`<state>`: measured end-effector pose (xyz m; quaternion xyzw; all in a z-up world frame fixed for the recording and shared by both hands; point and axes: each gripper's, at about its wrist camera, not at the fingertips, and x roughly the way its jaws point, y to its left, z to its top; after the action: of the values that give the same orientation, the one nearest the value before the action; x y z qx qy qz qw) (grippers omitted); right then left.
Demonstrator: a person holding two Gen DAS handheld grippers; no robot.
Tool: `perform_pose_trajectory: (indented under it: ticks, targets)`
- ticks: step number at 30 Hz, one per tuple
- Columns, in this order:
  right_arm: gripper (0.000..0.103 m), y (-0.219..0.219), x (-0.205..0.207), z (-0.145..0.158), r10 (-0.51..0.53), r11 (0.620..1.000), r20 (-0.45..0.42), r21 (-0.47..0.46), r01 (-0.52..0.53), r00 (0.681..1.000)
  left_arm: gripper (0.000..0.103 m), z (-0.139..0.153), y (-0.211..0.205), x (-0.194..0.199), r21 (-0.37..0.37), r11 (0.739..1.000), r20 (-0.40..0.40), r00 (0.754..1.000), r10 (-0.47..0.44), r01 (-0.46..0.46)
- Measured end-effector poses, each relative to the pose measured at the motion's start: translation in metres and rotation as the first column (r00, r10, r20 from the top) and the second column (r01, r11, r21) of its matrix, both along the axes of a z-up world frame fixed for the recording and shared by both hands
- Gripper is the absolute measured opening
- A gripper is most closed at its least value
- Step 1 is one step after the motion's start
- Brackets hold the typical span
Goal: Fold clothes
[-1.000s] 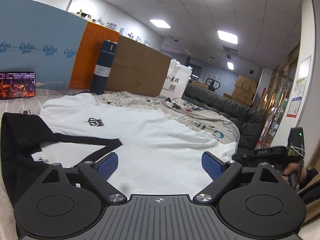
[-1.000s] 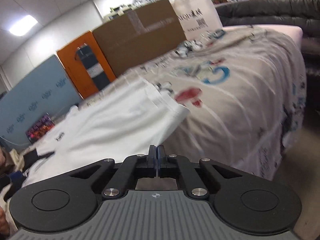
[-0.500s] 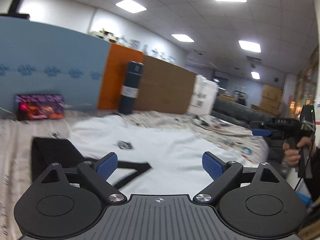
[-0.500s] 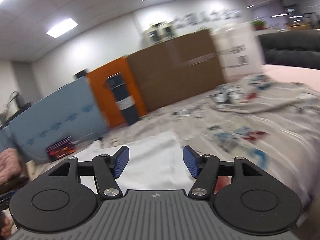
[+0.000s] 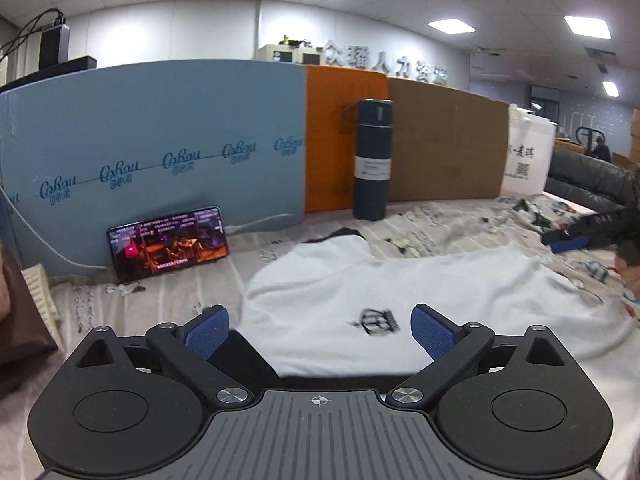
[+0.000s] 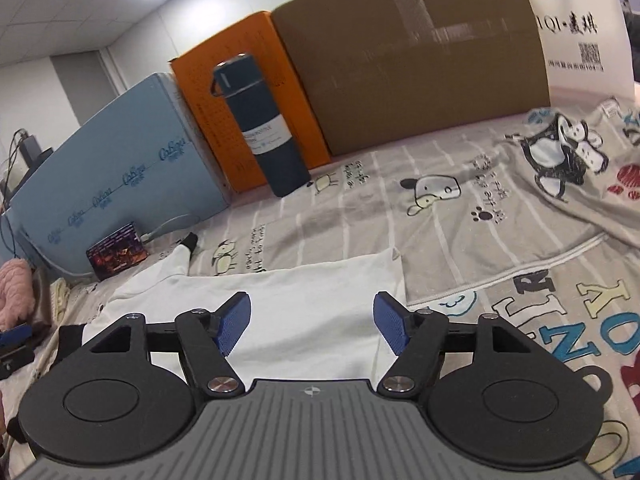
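Your white shirt [image 5: 420,288] lies spread flat on the printed bedsheet [image 6: 400,208], its long axis running left to right across the bed. The black-trimmed collar end is at the left and the straight hem end at the right, ending just short of the sheet's seam in the right wrist view. It looks opened out rather than folded down — no doubled layer shows in either view, though part of the near edge is hidden under the grippers.

Your left gripper [image 5: 319,330] hangs over the left end, fingers spread wide with nothing between them; the small dark chest logo [image 5: 376,321] sits just beyond them, a black band of the garment directly below. Your right gripper [image 6: 312,326] hangs over the right end [image 6: 320,300], fingers likewise apart and empty, the hem corner a little far and right of them.

So each hand is nearer its own end — the cloth lies under and just ahead of both fingertips.

Farther off, the dark flask [image 5: 373,160] and phone [image 5: 168,242] stand clear against the boards at the far side.
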<state>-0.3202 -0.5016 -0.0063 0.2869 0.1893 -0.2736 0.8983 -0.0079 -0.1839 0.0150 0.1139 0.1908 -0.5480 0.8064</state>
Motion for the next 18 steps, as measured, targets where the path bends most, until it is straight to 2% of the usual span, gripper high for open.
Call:
perform_pose_trajectory:
  ticks: [4, 9, 18]
  targets:
    - [0.066, -0.011, 0.004, -0.006, -0.007, 0.999, 0.017, 0.034, 0.007, 1.0, 0.099, -0.013, -0.018, 0.029, 0.036, 0.999, -0.081, 0.996, 0.022, -0.019]
    - [0.066, -0.02, 0.01, -0.009, -0.001, 0.998, 0.032, 0.057, -0.001, 0.999, 0.099, -0.033, -0.014, 0.048, 0.062, 0.996, -0.173, 0.983, 0.068, -0.058]
    - [0.064, -0.052, 0.02, -0.01, -0.038, 0.992, 0.084, 0.125, 0.027, 0.996, 0.099, -0.036, -0.01, 0.058, 0.035, 0.996, -0.222, 0.971, 0.087, -0.081]
